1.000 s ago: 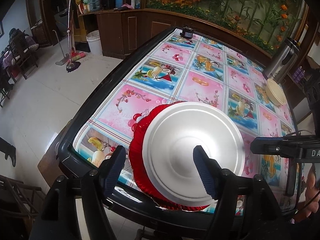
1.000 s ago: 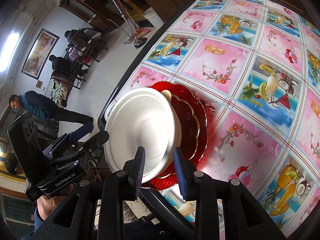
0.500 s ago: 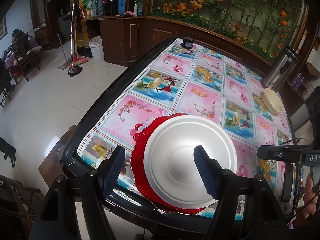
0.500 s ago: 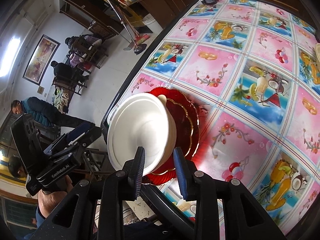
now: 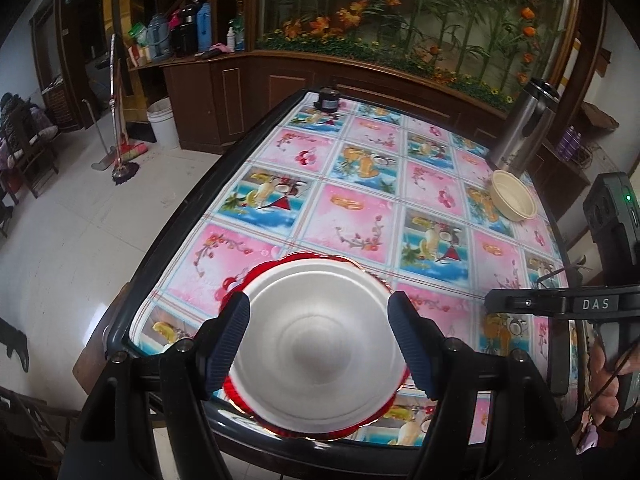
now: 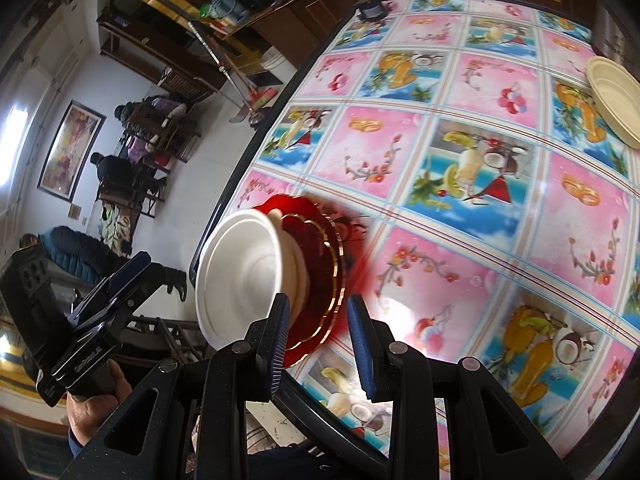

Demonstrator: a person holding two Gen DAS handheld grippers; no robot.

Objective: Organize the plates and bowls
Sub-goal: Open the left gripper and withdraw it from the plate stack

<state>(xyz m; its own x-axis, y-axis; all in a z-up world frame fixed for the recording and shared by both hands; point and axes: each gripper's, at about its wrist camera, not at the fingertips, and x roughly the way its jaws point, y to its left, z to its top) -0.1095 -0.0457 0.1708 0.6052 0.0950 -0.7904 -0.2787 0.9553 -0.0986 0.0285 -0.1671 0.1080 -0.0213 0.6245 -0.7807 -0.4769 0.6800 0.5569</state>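
A white bowl [image 5: 320,344] sits on a stack of red, gold-rimmed plates [image 6: 320,264] at the near corner of the table [image 5: 360,208]. The stack slightly overhangs the dark rim. My left gripper [image 5: 322,338] hangs above the bowl with its jaws wide, and its blue fingers [image 5: 234,336] frame the bowl without touching it. In the right wrist view the left gripper [image 6: 136,268] stands clear to the left of the bowl [image 6: 240,280]. My right gripper [image 6: 320,344] has a narrow gap between its pads with nothing pinched. The stack lies beyond its fingertips.
A cream bowl [image 5: 514,196] stands at the far right beside a steel flask [image 5: 524,128]. A small black object [image 5: 328,98] sits at the far end of the patterned tablecloth. People sit across the room [image 6: 116,172], with a mop [image 5: 120,160] on the floor to the left.
Both grippers have drawn back and upward from the stack, which now looks smaller in both views. The stack has stayed at the table corner. Neither jaw gap has changed.
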